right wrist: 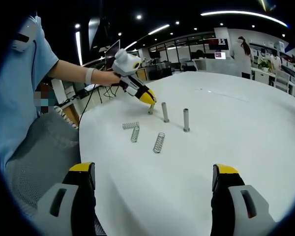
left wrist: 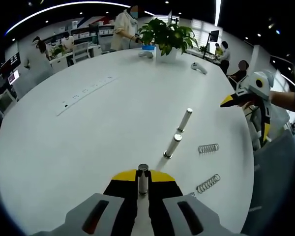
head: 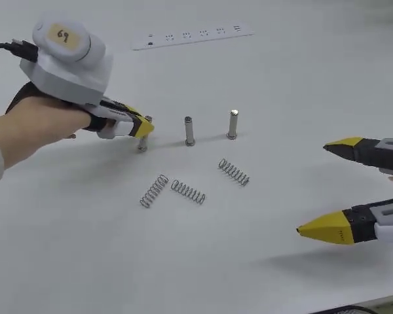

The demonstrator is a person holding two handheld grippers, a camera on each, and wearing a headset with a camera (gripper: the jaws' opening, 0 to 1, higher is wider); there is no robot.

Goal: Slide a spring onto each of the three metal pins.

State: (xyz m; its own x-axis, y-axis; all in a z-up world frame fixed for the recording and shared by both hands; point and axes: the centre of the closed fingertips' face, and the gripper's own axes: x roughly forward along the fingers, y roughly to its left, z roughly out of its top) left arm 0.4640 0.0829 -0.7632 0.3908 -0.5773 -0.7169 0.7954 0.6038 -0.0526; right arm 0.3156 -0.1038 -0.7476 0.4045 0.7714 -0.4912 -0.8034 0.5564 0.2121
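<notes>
Now, head view: the yellow-tipped left gripper (head: 144,127) at nine o'clock is clamping the leftmost steel pin (head: 143,145), half hiding it; three coiled wire springs (head: 188,191) are lying loose at the pins' six. Right gripper view: the yellow-tipped right gripper (right wrist: 153,168) is gaping wide.

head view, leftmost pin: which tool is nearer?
Left. The left tool is shut around that pin; the right tool is open, well clear past the row's other end.
</notes>
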